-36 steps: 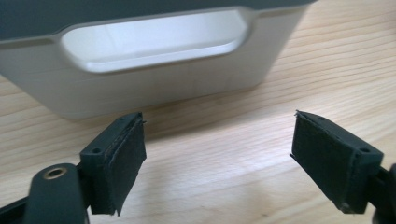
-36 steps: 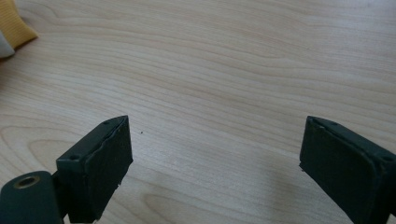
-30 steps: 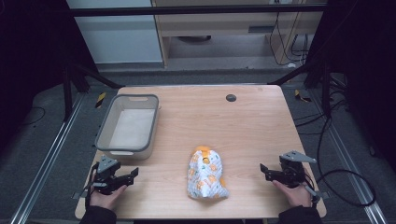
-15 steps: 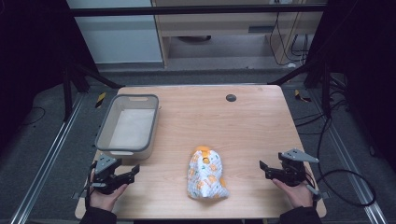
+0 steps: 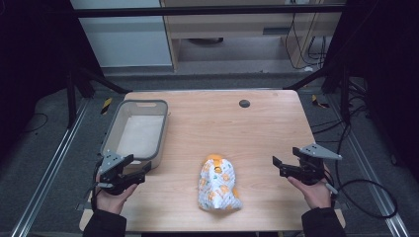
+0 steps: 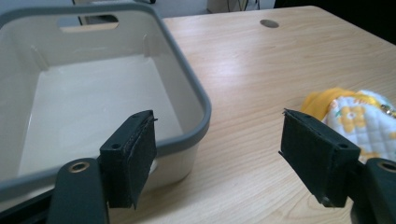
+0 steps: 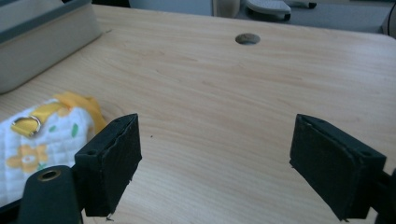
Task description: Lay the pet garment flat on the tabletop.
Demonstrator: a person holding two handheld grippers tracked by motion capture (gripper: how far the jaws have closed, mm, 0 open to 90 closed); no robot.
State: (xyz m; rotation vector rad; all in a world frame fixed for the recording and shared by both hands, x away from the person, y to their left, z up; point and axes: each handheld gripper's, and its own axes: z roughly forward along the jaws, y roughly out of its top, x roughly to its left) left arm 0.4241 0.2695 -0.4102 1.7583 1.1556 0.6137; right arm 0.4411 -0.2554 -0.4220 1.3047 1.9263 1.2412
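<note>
Compared with a second ago, both hands sit slightly higher in the high view, and the left gripper (image 5: 141, 170) has its jaws a little less wide than before, having just been closing with nothing between them. They are apart now, as the left gripper view shows. The right gripper (image 5: 276, 165) also has its jaws wide apart over bare table (image 5: 267, 123).

The quilted cloth pouch (image 5: 218, 183), white with yellow flowers and an orange edge, lies in the lower middle of the high view, between the two grippers and apart from both. In the left gripper view it sits at the right edge, beside the right jaw.

The grey-rimmed tub (image 5: 159, 129) stands at the left of the table, just above the left gripper. Its pale inside holds nothing.
</note>
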